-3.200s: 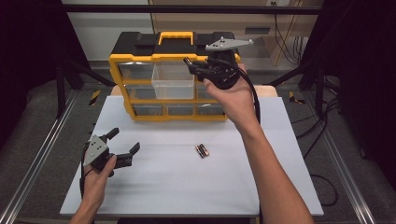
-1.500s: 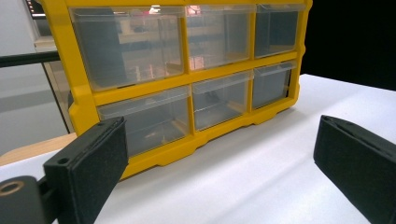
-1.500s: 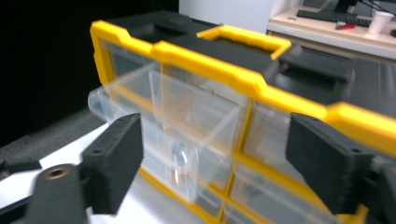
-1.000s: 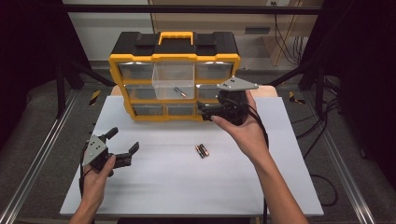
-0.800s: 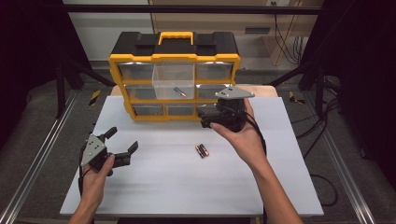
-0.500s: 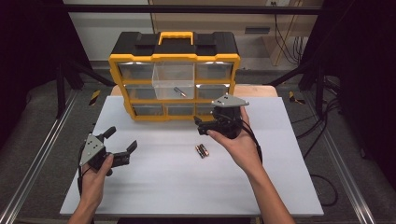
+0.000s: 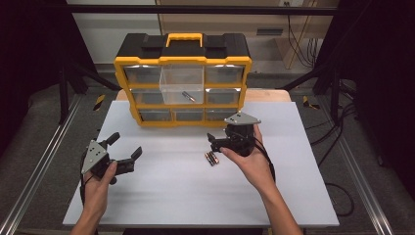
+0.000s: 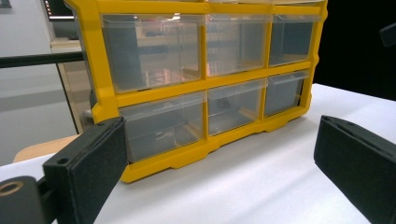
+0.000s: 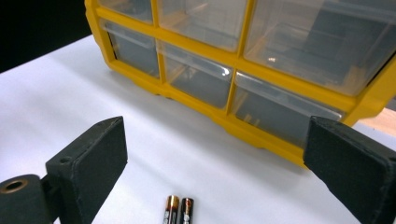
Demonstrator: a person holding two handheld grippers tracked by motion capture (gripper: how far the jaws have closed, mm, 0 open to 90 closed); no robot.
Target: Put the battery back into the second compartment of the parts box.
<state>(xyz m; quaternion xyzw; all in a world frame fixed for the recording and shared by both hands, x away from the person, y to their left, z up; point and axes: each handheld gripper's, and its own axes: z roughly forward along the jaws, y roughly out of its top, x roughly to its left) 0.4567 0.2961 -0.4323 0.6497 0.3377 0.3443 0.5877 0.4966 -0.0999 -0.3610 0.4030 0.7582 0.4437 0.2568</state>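
Observation:
A yellow and black drawer cabinet (image 7: pixel 182 78) stands at the back of the white table. Its top middle clear drawer (image 7: pixel 182 91) is pulled out and holds one battery (image 7: pixel 188 96). Two batteries (image 7: pixel 211 158) lie side by side on the table, also close below the jaws in the right gripper view (image 9: pixel 179 211). My right gripper (image 7: pixel 213 142) hovers just right of them, open and holding nothing. My left gripper (image 7: pixel 125 149) is held open at the table's left, jaws wide apart, facing the cabinet (image 8: pixel 201 79).
The white table top (image 7: pixel 195 196) has free room in front and at the right. Black frame rails and cables run along both sides of the table. A wooden board edge (image 7: pixel 269 95) shows behind the cabinet.
My right gripper has come down and back from the open drawer to just above the table beside the two batteries. One battery now lies in the drawer. The left gripper has stayed put.

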